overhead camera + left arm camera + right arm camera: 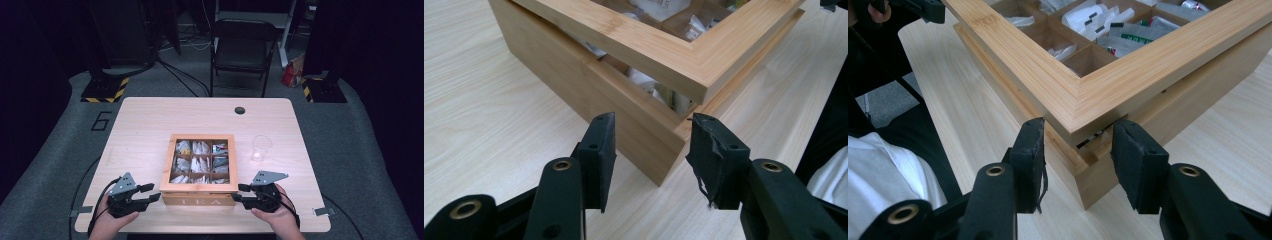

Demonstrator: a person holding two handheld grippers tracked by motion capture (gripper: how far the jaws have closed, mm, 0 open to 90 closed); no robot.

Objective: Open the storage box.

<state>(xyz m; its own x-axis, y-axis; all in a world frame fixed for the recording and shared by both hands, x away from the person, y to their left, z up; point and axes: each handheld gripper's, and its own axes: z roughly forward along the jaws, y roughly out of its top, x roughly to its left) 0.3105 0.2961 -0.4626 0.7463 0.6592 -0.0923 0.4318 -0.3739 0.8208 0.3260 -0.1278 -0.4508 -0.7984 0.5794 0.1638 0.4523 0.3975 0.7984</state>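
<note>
A wooden tea box [199, 200] marked TEA stands at the near middle of the table, with tea bags [200, 162] in its compartments. Its framed lid [1128, 65] is raised a little at the front, leaving a gap over the box body [574, 85]. My left gripper [155, 192] is at the box's front left corner. In the left gripper view, the left gripper [651, 125] has its pads against the two faces of the body's corner, just under the lid [664, 45]. My right gripper [237, 192] is at the front right corner. In its own view, the right gripper [1078, 127] clamps the lid's corner.
A clear plastic cup [261, 147] stands right of the box. The light wood table [145, 130] has a cable hole [240, 110] near its far edge. A black folding chair [243, 45] stands beyond the table. Both hands rest at the near edge.
</note>
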